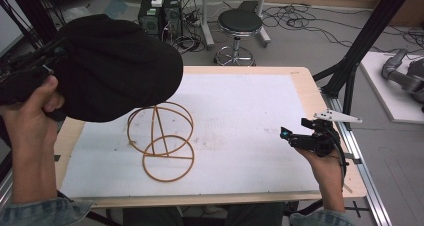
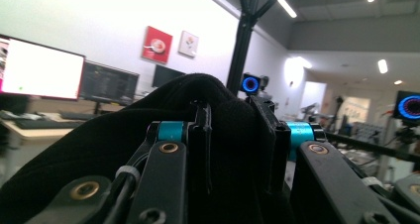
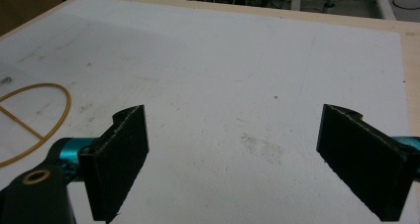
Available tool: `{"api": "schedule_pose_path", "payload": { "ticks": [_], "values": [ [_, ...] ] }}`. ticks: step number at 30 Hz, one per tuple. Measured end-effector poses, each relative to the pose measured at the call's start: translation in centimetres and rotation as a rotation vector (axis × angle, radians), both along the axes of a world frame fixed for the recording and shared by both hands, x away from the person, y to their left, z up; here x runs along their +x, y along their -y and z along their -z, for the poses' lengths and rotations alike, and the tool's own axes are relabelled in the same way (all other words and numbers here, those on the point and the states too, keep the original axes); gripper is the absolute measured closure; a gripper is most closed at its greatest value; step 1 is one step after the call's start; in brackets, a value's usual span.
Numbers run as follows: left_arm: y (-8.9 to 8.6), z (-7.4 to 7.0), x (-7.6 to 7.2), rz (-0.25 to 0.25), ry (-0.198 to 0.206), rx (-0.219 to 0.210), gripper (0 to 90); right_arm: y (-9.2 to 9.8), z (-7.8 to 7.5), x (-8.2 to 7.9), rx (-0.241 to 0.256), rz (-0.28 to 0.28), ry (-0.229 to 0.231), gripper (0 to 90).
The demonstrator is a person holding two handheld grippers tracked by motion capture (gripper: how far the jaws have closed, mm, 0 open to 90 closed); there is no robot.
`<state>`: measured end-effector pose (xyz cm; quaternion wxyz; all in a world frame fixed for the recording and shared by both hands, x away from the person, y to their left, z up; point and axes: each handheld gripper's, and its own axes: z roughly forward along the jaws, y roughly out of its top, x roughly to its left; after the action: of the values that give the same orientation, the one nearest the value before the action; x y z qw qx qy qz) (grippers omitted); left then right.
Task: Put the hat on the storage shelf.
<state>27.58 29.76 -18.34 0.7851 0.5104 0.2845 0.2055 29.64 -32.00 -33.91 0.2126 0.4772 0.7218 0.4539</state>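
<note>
Currently logged, item by item, as I read the feeds.

Item 1: black cap (image 1: 117, 66). I have it raised above the left part of the worktop (image 1: 240, 116), over and just left of the wire stand. My left claw (image 2: 233, 149) is pinching its fabric between both jaws.

Item 2: orange wire hat stand (image 1: 162, 141), left of centre on the white mat: a round base ring with an upright domed frame. Nothing touches it.

Item 3: right claw (image 3: 233, 154), spread wide and holding nothing, hovering low over the bare mat at the right edge.

Step in hand, as I judge it: carrying the cap to the stand. Next move calls for lowering the cap so its crown settles over the dome, hollow side down, then releasing; the right claw could steady the base ring if the frame tips.

Hard to make out: the cap covers the far left of the dome, so I cannot tell the gap between them. Its brim and opening are not readable in the left gripper view, where black fabric blocks the worktop. The right gripper view cuts the stand off at the picture's left edge.
</note>
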Motion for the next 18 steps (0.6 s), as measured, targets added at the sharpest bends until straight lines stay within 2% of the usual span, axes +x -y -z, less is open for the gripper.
{"api": "schedule_pose_path", "payload": {
  "ticks": [8, 18],
  "values": [
    [1.1, 1.4, 0.5, 0.057, -0.047, 0.01, 71.2, -0.1, 0.1, 0.1, -0.004, -0.003, 0.0, 12.4],
    [3.3, 3.3, 1.0, 0.114, -0.108, 0.075, 71.2, -0.1, 0.0, 0.0, -0.006, -0.002, 0.002, 12.5]
  ]
}}
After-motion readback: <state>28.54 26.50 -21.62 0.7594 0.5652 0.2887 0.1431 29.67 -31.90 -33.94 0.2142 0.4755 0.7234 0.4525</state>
